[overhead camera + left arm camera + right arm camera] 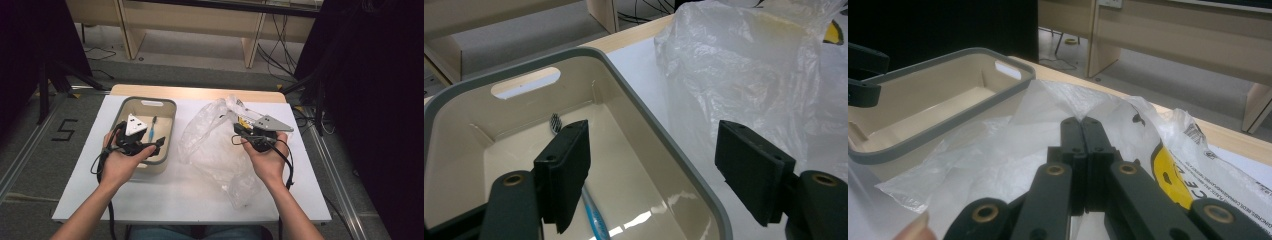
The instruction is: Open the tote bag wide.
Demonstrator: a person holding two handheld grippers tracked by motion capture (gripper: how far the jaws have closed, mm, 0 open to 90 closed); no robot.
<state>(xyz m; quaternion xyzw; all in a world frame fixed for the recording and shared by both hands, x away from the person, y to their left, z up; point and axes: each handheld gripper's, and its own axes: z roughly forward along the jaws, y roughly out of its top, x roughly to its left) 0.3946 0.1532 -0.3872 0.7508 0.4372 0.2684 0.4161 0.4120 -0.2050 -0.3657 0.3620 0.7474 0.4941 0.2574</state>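
Dim room, lit tabletop, soft focus, glare inside the bin (644, 215).

A laboratory-style recording room arranged for manipulation trials. The bench (165, 200), covered in white with a pale wood edge at its far side, stands on grey carpet (200, 75) between metal floor rails (25, 145). A number marked in black tape (65, 130) lies on the floor at the left. Dark curtains (380, 100) and black stand legs (60, 80) flank both sides. Beyond the bench, plain light-wood desks (200, 20) stand with loose cables (275, 55) trailing on the floor beneath them.
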